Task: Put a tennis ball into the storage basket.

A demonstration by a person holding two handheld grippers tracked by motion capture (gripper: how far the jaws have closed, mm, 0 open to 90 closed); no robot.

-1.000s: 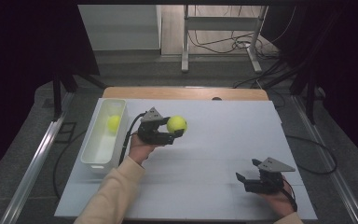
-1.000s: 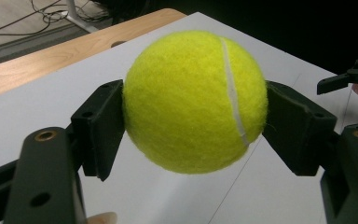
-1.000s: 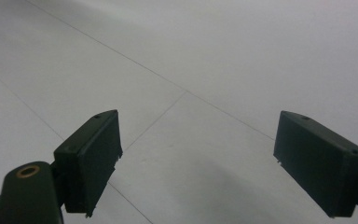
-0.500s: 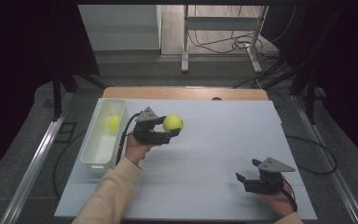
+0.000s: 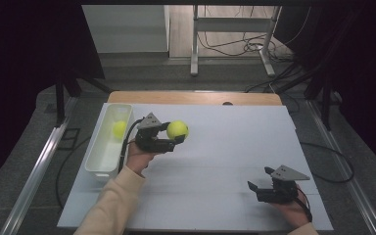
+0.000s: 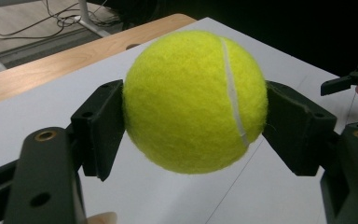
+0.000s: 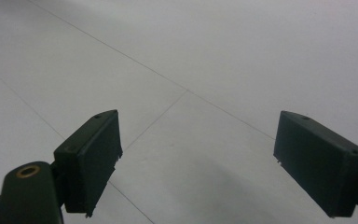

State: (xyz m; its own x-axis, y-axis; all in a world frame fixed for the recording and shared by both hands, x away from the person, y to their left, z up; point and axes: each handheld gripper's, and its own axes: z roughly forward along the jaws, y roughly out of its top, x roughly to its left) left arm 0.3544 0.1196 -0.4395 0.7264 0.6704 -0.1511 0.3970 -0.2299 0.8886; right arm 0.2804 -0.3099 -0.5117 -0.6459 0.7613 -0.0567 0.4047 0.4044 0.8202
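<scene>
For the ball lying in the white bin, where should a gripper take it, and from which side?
Take the ball in the bin across its widest middle, coming straight down from above. It is round, so any diameter serves, but the white bin has walls that block a level approach. The left gripper grips its tennis ball across the middle too.

The tennis ball [image 6: 195, 100] looks fuzzy, a matt yellow felt with one smooth pale seam. The pads [image 6: 100, 126] of the left hand-held gripper [image 5: 172, 138] are matt black plastic with brass-looking rivets. The surface [image 5: 235, 161] is a smooth, matt white sheet, bare pale wood along its far edge. The bin [image 5: 108, 147] at the left edge is smooth, faintly glossy white plastic
</scene>
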